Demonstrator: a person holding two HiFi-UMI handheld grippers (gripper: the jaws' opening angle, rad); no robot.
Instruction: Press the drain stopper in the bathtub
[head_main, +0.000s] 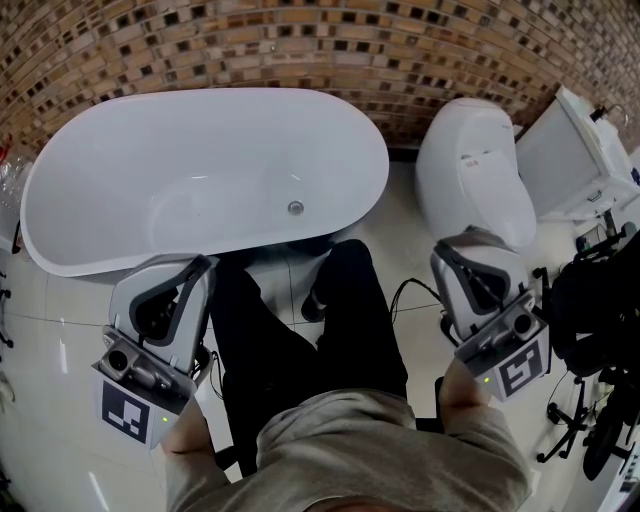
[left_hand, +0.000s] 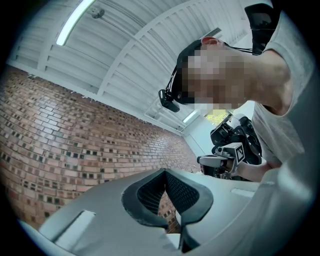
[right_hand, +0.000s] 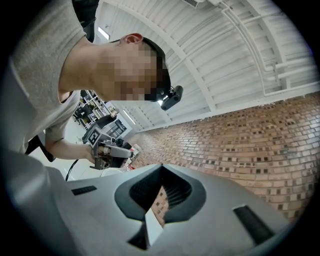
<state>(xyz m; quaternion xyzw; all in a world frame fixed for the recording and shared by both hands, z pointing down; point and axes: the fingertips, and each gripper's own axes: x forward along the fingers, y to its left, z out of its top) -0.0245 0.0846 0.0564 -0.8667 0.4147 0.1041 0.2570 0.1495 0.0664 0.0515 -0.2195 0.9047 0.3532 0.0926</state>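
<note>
The white oval bathtub (head_main: 100, 150) lies ahead of me on the tiled floor. Its small round metal drain stopper (head_main: 295, 207) sits in the tub floor near the right end. My left gripper (head_main: 192, 268) hovers outside the tub's near rim, tilted upward and shut on nothing. My right gripper (head_main: 462, 250) is held to the right, in front of the toilet, also shut and empty. In the left gripper view the fingertips (left_hand: 164, 171) meet against the brick wall and ceiling. The right gripper view shows its jaws closed the same way (right_hand: 161, 166).
A white toilet (head_main: 475, 180) stands right of the tub. A mosaic brick wall (head_main: 300, 40) runs behind both. A white box (head_main: 575, 160) and black gear on stands (head_main: 595, 320) crowd the right edge. My legs in black trousers (head_main: 300, 340) reach the tub's rim.
</note>
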